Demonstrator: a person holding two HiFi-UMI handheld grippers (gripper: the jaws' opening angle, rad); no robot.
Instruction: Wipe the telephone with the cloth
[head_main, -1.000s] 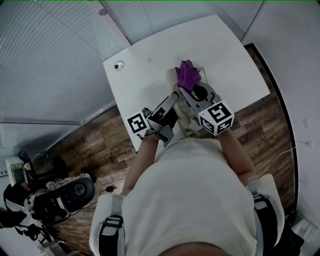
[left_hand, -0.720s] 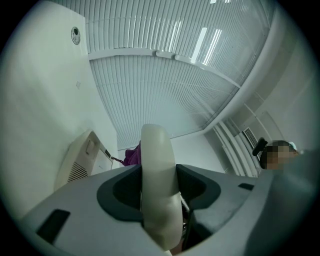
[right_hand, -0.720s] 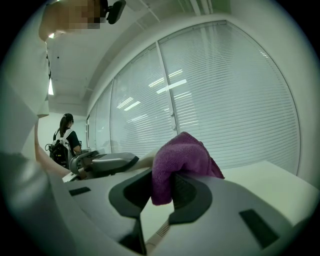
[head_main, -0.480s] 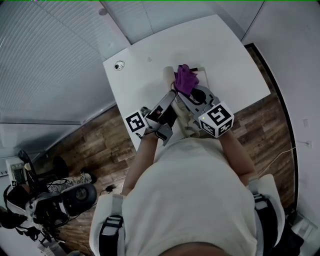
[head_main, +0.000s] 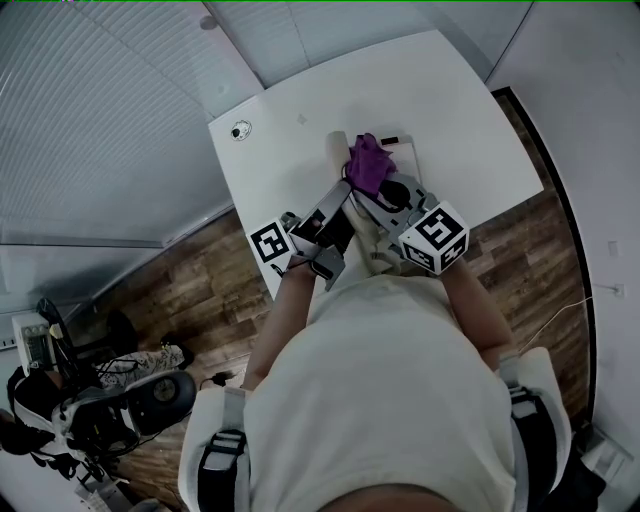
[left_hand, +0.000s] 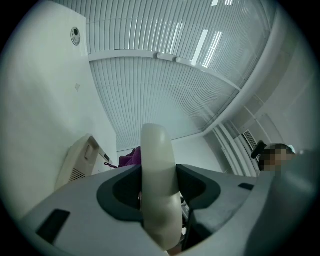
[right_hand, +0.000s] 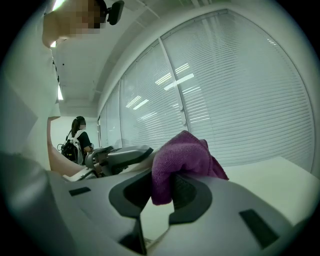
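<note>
The beige telephone base (head_main: 337, 147) lies on the white table (head_main: 450, 110); the left gripper view shows the base (left_hand: 75, 162) too. My left gripper (head_main: 338, 200) is shut on the cream handset (left_hand: 157, 185), which stands upright between its jaws. The right gripper (head_main: 372, 188) is shut on a bunched purple cloth (head_main: 368, 164), held over the telephone beside the handset. In the right gripper view the cloth (right_hand: 182, 160) bulges above the jaws, with the left gripper (right_hand: 117, 155) just to its left. The cloth (left_hand: 131, 159) peeks from behind the handset.
A small round fitting (head_main: 238, 130) sits near the table's far left corner. Wooden floor surrounds the table, and an office chair (head_main: 130, 400) stands at the lower left. A person with a backpack (right_hand: 77, 142) stands far off by the window blinds.
The right gripper has drawn the purple cloth slightly nearer and to the left over the telephone. The left gripper has barely shifted. The chair at lower left has moved.
</note>
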